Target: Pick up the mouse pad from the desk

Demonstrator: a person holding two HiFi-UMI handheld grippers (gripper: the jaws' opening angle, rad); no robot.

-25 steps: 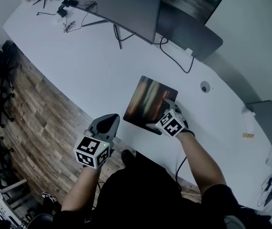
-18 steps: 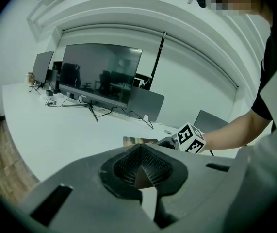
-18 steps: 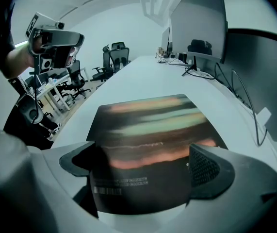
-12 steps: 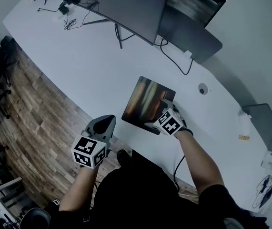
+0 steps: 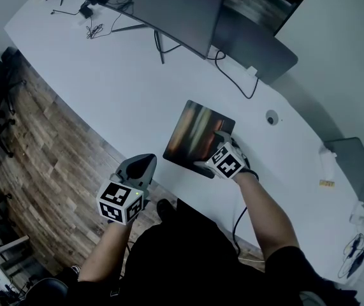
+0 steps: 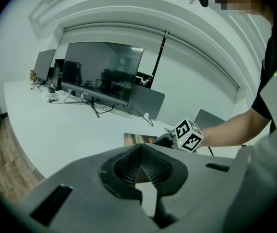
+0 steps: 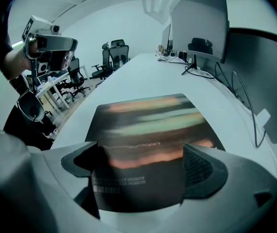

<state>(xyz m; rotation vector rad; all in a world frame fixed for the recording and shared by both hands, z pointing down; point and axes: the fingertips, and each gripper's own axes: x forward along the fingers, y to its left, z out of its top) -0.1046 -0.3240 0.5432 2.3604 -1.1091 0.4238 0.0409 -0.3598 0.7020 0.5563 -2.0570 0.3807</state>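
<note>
Office w/ monitors [image 5: 169, 11], desk chairs [image 7: 111, 57]

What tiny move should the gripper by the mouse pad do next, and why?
Probably squeeze the right gripper shut on the mouse pad. Its jaws stand apart with the pad's near edge between them, and the pad lies flat on the desk, so nothing is gripped yet. Lifting should come only after that.

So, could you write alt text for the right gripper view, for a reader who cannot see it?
The right gripper holds its jaws open on either side of the near end of a dark mouse pad with orange and green streaks, lying on a white desk. Monitors stand at the right, office chairs far left.
</note>
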